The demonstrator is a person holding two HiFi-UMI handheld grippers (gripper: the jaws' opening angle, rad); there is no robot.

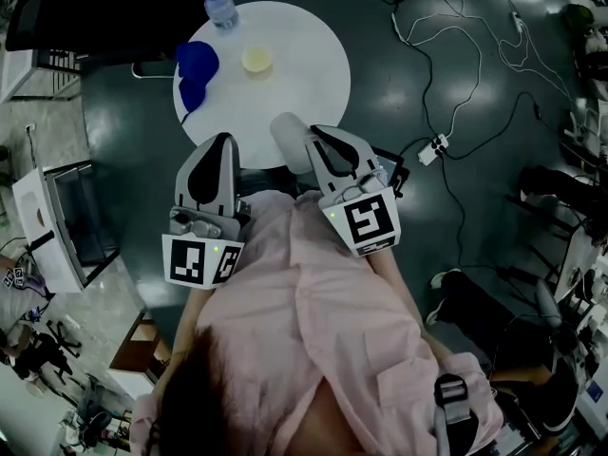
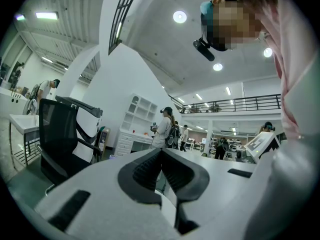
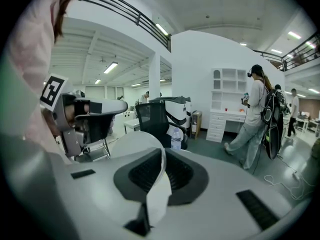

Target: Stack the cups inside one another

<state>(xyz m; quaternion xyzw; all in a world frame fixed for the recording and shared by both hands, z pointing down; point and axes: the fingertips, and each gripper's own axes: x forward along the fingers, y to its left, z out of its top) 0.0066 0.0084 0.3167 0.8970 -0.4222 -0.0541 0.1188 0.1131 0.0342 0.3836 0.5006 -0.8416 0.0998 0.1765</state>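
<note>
The right gripper (image 1: 312, 143) has its jaws pinching the wall of a white plastic cup (image 1: 285, 139) in the middle of the frame. The left gripper (image 1: 218, 146) has its jaws closed together, holding nothing. Blue plastic cups (image 1: 197, 63) sit upper left on the round white bench (image 1: 299, 69).

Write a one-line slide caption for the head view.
Right gripper pinches a white cup at the round table's near edge, where blue cups and a yellow cup wait; left gripper shut.

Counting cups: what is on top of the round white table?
Blue cups, a pale yellow cup, and a water bottle at the far edge. The table's near edge is covered by the left gripper and the right gripper, shut on a white cup.
</note>
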